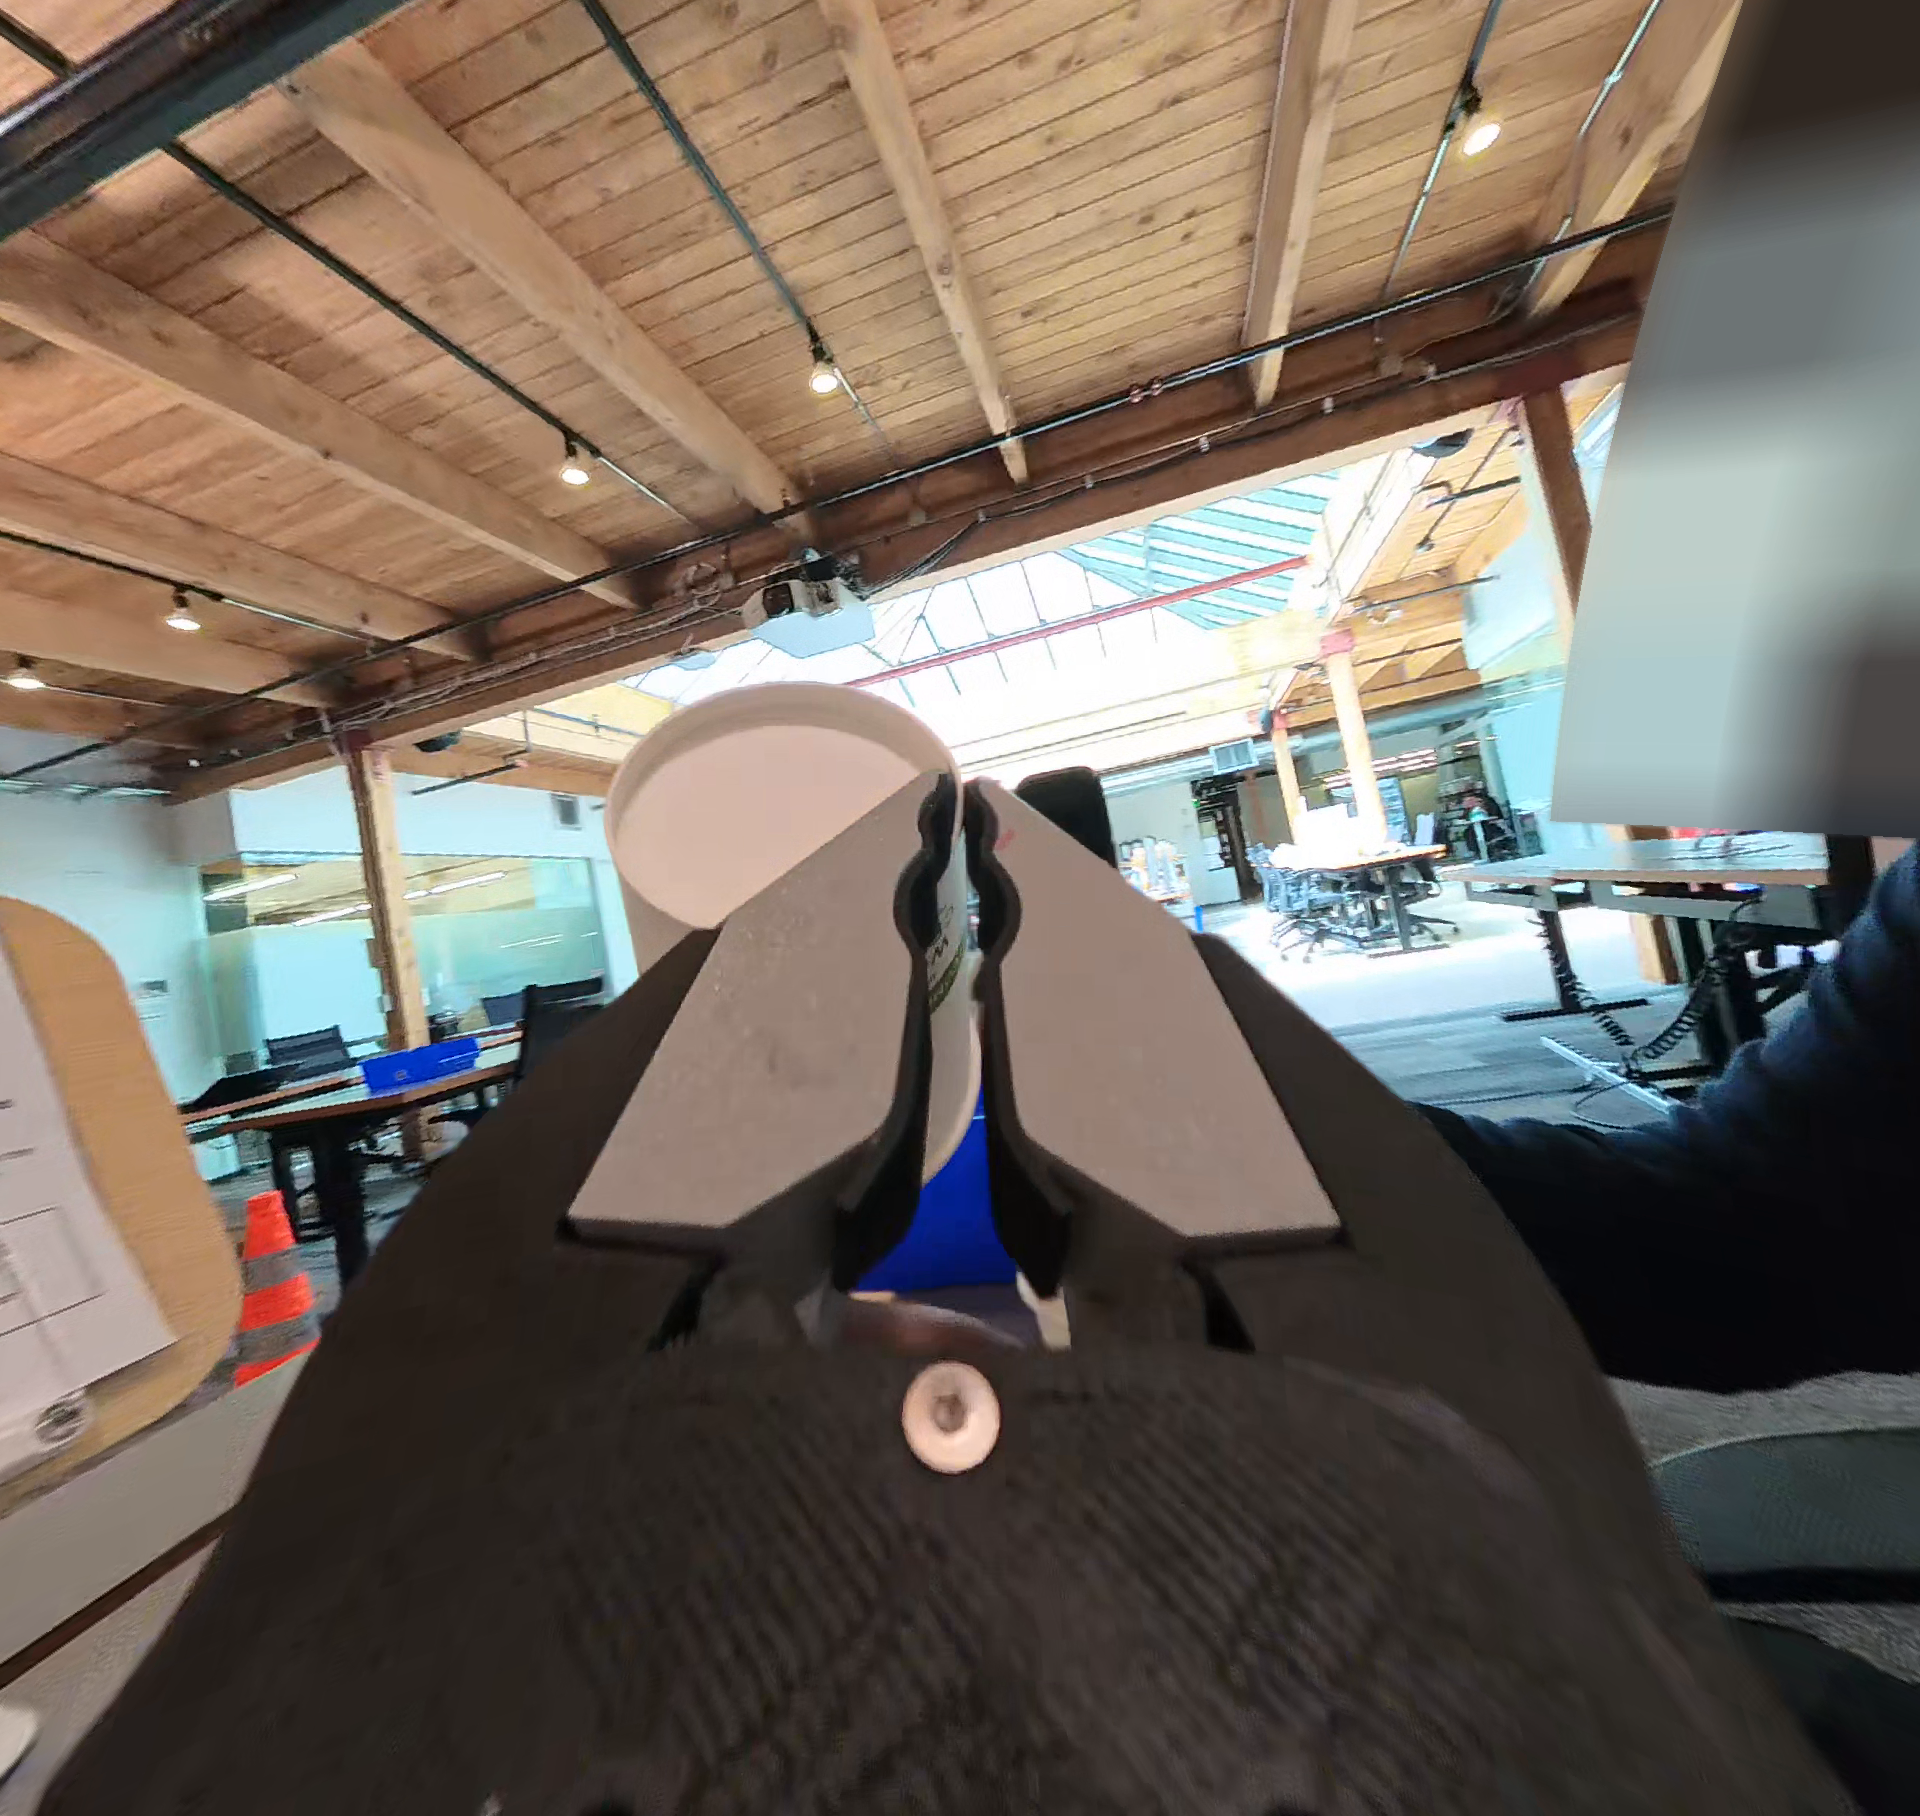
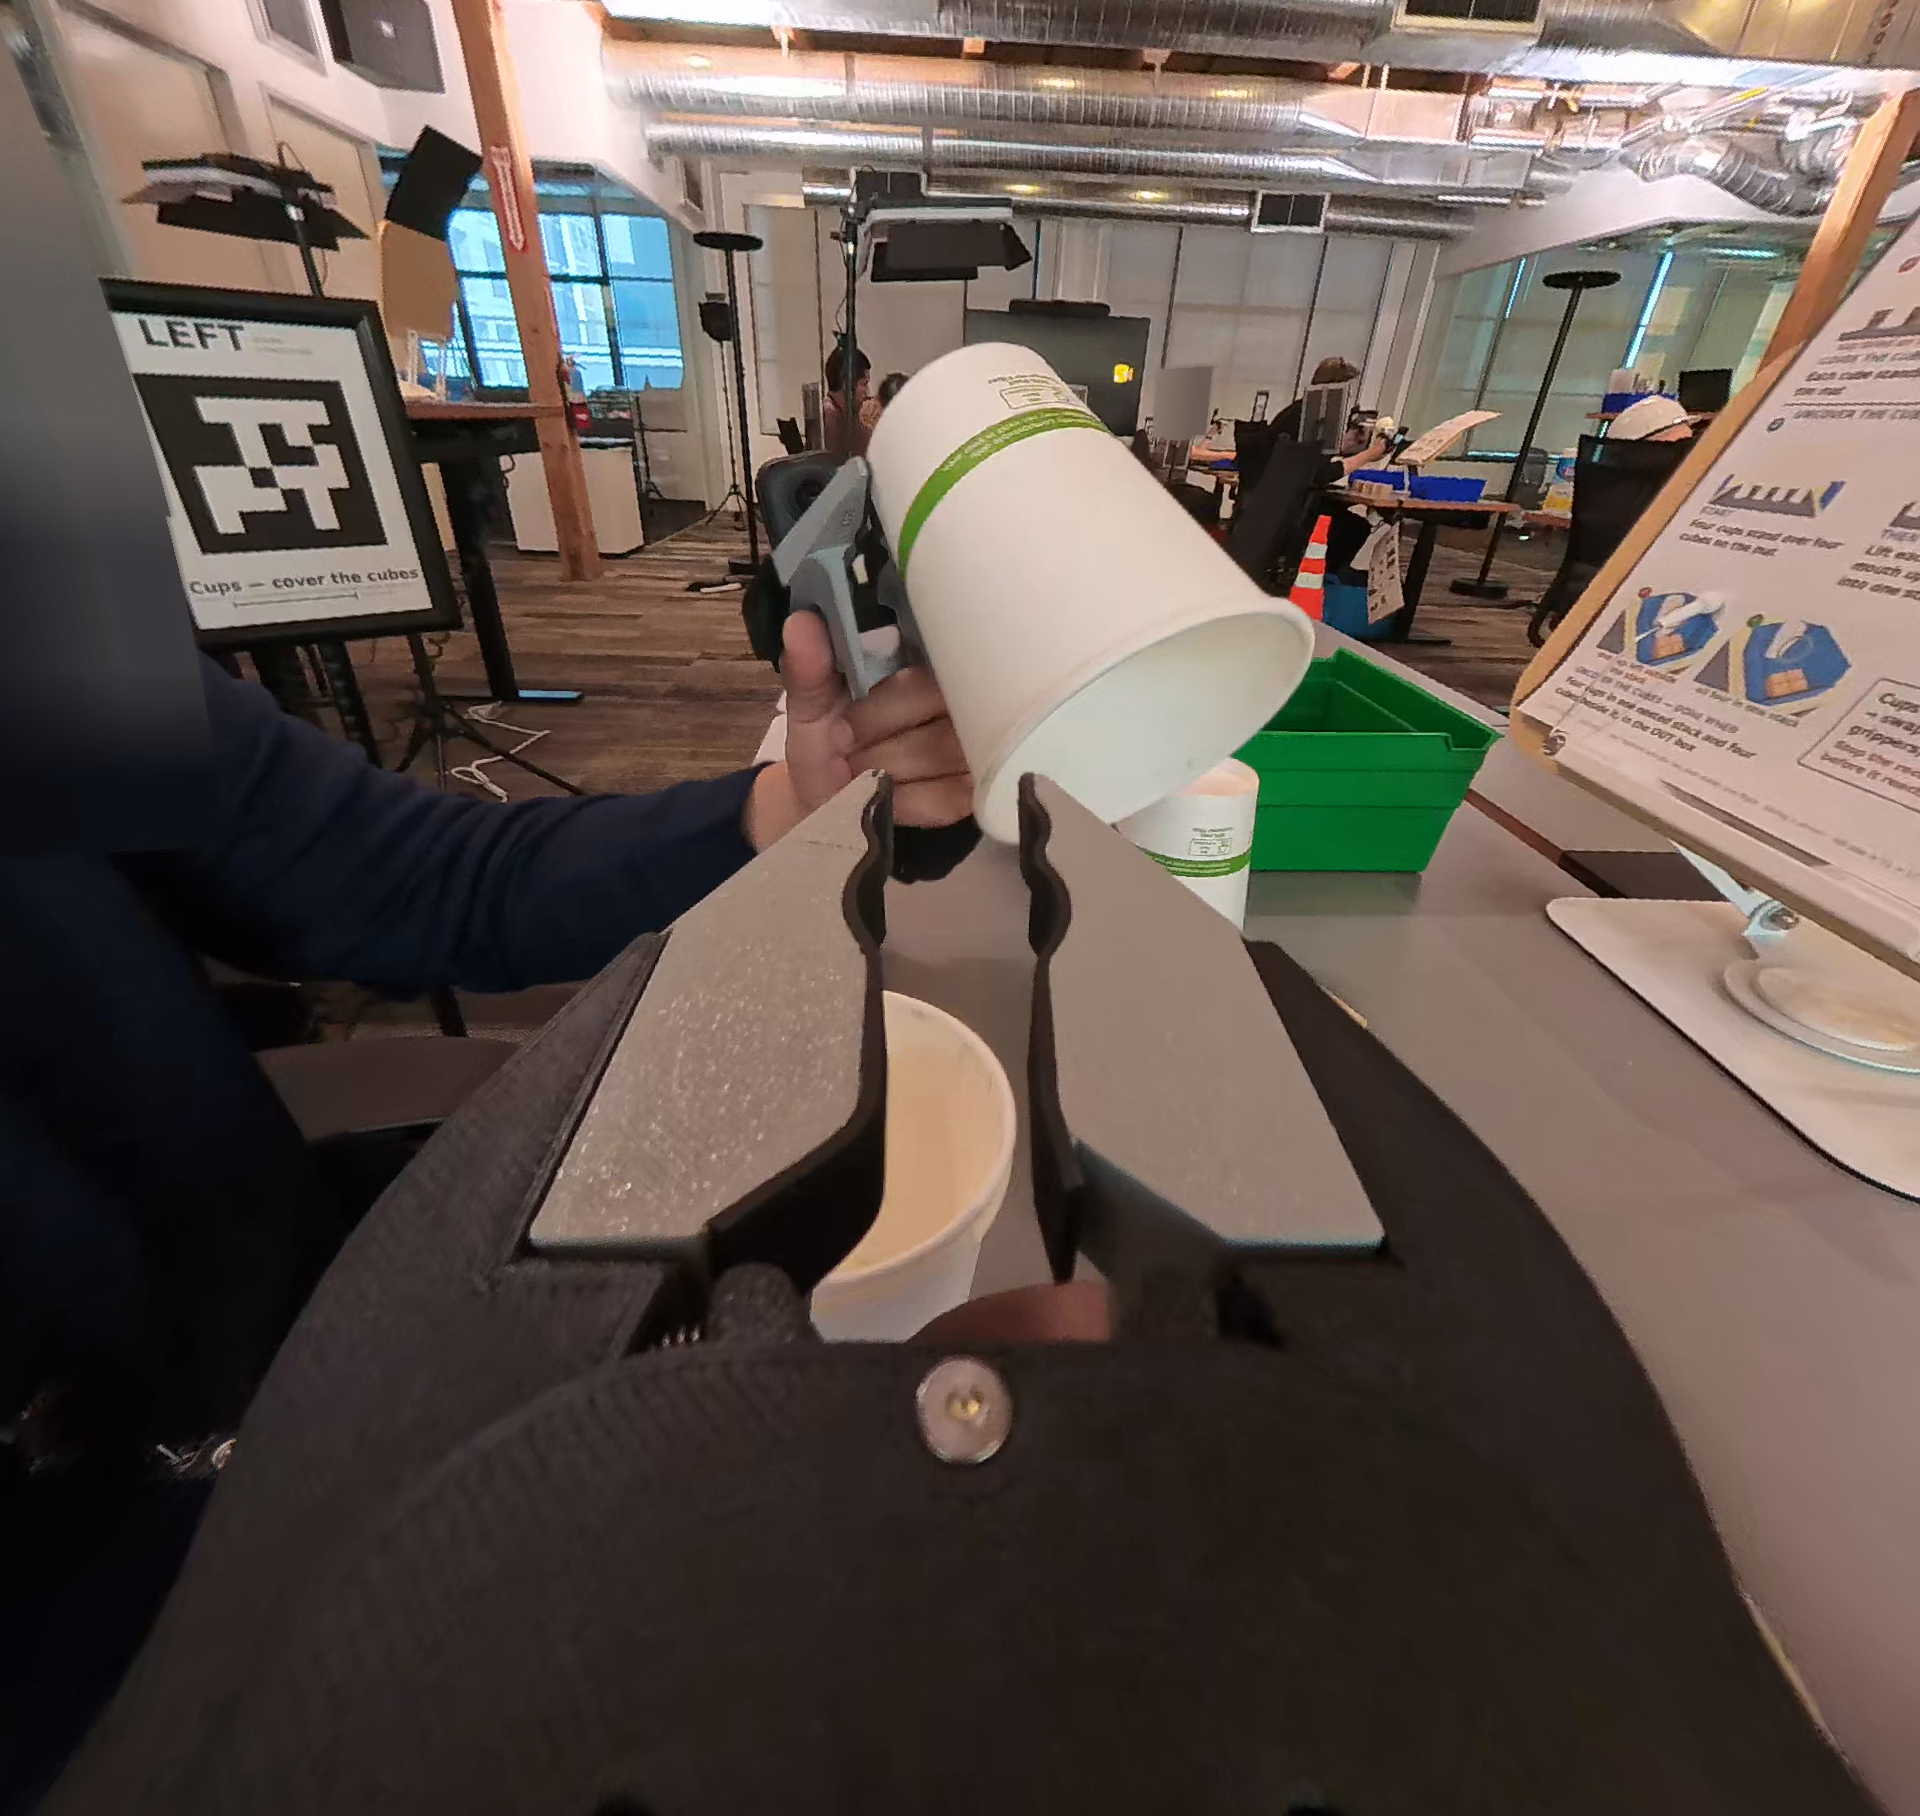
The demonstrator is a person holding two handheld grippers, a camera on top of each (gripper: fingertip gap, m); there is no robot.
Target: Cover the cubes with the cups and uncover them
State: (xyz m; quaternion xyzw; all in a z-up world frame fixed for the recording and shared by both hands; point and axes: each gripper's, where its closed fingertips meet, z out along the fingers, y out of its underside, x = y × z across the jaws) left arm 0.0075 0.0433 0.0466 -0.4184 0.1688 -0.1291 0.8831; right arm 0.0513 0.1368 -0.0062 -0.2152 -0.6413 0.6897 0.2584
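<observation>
left tool (image 1: 961, 810) is up in the air, its two dark wavy pads clamped tight on the side wall of a white paper cup with a green band (image 2: 1049, 561), one pad inside the wall, one outside. from the right-hand side you can see that cup tipped over, base pointing up and away, open mouth angled down toward the grey worktop (image 2: 1558, 1091). a hand (image 2: 852, 717) in a dark blue sleeve grips the left tool's handle just behind the cup.

right tool (image 2: 954, 810) sits lower, jaws parted, nothing pinched between the pads. beneath it, showing through the gap between its fingers, a second white paper cup (image 2: 935, 1143) stands mouth-up on the worktop, not touched by either pad. a third white cup with a green band (image 2: 1205, 831) stands upside down a little further out, just under the lifted cup's rim and right beside a green plastic bin (image 2: 1351, 790).

off to the right a tilted instruction board on a white stand (image 2: 1745, 623) leans over the worktop. no cubes to be seen from here.
</observation>
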